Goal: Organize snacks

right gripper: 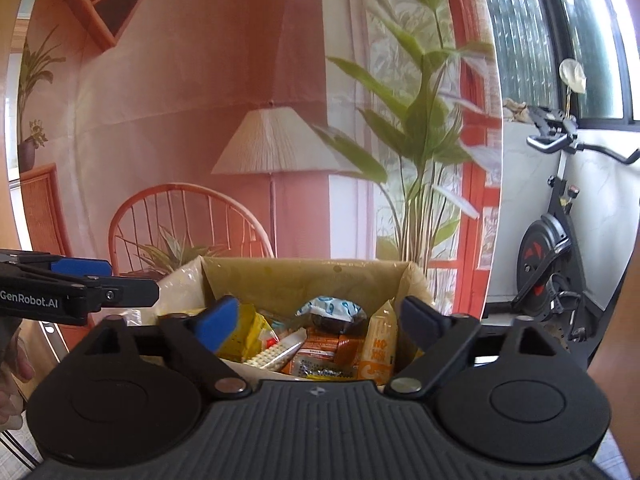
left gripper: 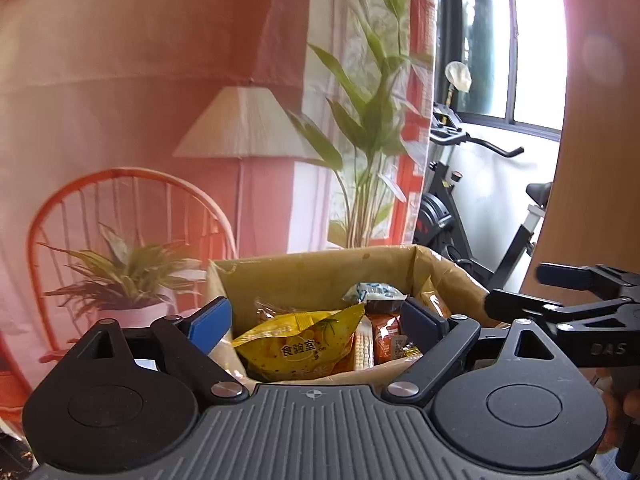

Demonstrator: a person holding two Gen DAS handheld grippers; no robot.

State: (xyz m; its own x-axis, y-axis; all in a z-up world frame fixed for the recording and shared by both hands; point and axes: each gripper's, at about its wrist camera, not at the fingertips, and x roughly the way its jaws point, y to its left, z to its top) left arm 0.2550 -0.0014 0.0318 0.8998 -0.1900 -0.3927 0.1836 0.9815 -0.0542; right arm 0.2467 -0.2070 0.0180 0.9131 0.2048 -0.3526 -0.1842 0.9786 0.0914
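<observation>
From my left wrist, my left tool stood wide with nothing between its pads, just above the near rim of the box. The yellow snack bag lay inside, below the gap.

From my right wrist, my right tool gaped wide too, empty, over the same box; the blue-white packet lay beyond it.

box bottom hidden under snacks, exercise bike cut off
</observation>
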